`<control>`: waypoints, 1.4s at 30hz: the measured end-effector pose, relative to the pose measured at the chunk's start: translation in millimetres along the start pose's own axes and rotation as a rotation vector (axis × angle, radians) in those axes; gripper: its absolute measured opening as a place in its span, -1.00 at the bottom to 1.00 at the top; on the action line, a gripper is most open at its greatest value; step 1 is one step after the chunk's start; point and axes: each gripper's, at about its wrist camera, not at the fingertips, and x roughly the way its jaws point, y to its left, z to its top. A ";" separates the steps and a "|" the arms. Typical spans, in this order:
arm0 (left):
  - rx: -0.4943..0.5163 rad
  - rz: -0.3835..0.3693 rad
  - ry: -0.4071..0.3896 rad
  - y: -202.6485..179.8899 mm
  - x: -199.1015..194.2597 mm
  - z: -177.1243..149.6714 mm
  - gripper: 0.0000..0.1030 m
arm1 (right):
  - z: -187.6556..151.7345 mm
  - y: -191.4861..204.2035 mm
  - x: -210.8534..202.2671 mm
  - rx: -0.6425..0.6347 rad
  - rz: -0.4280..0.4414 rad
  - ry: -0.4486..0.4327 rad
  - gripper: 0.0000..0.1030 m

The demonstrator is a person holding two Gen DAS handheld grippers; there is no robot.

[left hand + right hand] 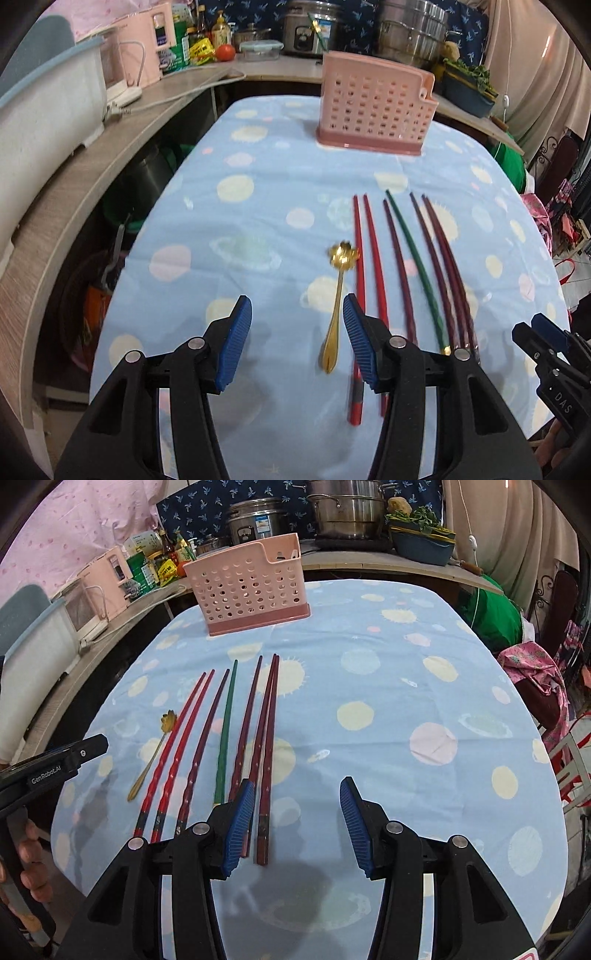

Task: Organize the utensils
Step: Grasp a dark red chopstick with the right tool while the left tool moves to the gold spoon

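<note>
Utensils laid out on blue spotted tablecloth (369, 646) — pink perforated plastic holder (251, 590) behind.
Left gripper (297, 343) and right gripper (297, 823) are held released — nothing grasped; gold flower-bowled spoon (338, 291) lies beside coloured chopsticks (225, 738).

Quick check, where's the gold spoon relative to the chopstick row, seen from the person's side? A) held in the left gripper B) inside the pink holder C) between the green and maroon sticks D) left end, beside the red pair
D: the gold spoon lies on the cloth just left of the red pair, untouched between the open pads of the left gripper.
</note>
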 end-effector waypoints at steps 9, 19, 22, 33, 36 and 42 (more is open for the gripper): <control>-0.005 0.004 0.025 -0.3 7.5 -16.6 -0.04 | -20.2 9.8 14.1 -0.031 -0.005 0.037 -0.08; -0.005 -0.005 0.041 -1.9 16.0 -23.2 -0.02 | -24.9 12.0 23.8 -0.037 -0.004 0.052 -0.33; -0.006 -0.004 0.044 -1.3 17.8 -23.1 -0.02 | -25.0 12.8 27.0 -0.039 -0.002 0.060 -0.41; -0.010 -0.018 0.059 -1.1 24.8 -23.8 -0.02 | -26.6 16.1 34.7 -0.060 -0.002 0.067 -0.61; -0.009 -0.024 0.068 -2.8 28.1 -23.9 -0.03 | -26.2 15.6 35.1 -0.059 -0.004 0.067 -0.66; -0.003 -0.030 0.084 -6.1 35.7 -24.8 -0.03 | -25.4 15.2 36.2 -0.064 -0.010 0.063 -0.70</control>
